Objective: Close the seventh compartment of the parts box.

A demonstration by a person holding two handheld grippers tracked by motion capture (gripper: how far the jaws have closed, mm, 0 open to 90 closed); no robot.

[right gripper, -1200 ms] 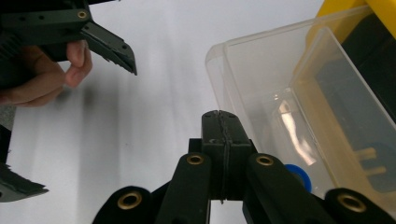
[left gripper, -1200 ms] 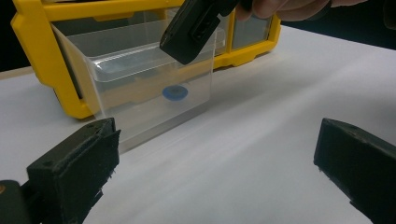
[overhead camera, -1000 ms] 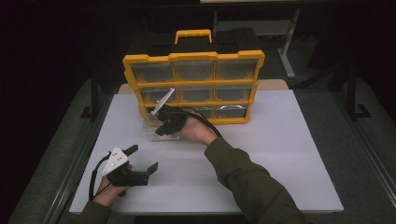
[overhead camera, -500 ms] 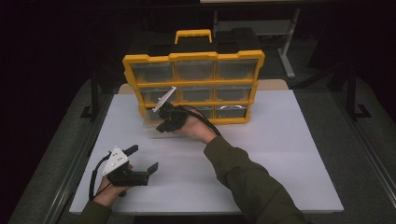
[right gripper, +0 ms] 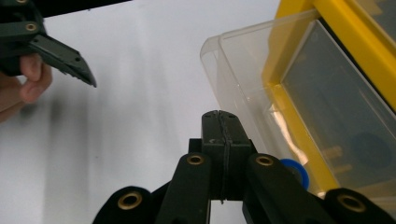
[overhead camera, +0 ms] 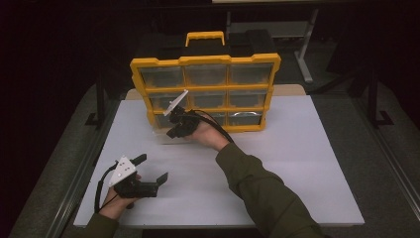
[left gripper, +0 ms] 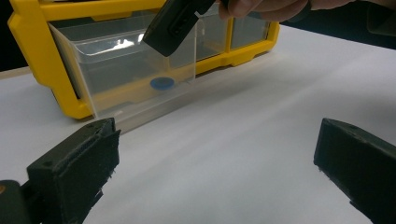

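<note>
High view: yellow plastic organiser with clear drawers (overhead camera: 205, 91) stands at far side of white table (overhead camera: 307, 163). Right tongs (overhead camera: 174, 130) at pulled-out clear bottom-left drawer (overhead camera: 161, 130), no shift from a second ago. Left tongs (overhead camera: 151, 171) near left, resting.

Left gripper view: left tongs apart, empty; small blue disc (left gripper: 162, 83) lies inside drawer.

Right gripper view: right tongs (right gripper: 220, 122) pressed together, nothing between; disc likely not grasped yet.

The drawer (left gripper: 135, 70) juts from the organizer (overhead camera: 205, 91) (bottom-left slot), disc (left gripper: 162, 83) inside.
</note>
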